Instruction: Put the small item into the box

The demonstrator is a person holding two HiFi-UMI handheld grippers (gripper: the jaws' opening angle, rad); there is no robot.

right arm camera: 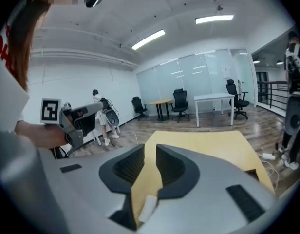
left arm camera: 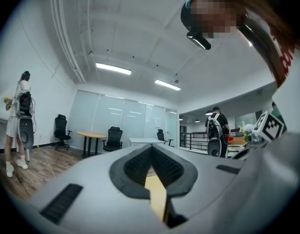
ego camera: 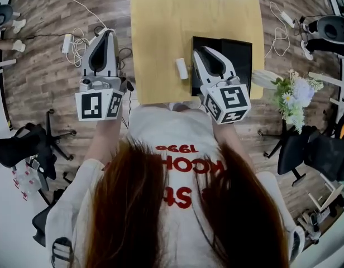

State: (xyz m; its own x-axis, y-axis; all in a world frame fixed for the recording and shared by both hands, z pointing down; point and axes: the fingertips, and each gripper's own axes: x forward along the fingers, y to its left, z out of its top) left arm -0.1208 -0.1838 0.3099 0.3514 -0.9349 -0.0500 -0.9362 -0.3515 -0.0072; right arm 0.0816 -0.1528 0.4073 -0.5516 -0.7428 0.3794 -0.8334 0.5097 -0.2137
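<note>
A small white item lies on the yellow table, just left of a black box that stands at the table's right side. My right gripper hovers over the box's left edge, right of the item. Its jaws stand slightly apart with nothing between the pads; in the right gripper view the item shows through the gap low down, on the table under my right gripper. My left gripper hangs over the floor left of the table, its tips touching and holding nothing.
A vase of flowers stands off the table's right corner. Black office chairs sit on both sides, and cables lie on the wooden floor at left. Other people stand far off in the room.
</note>
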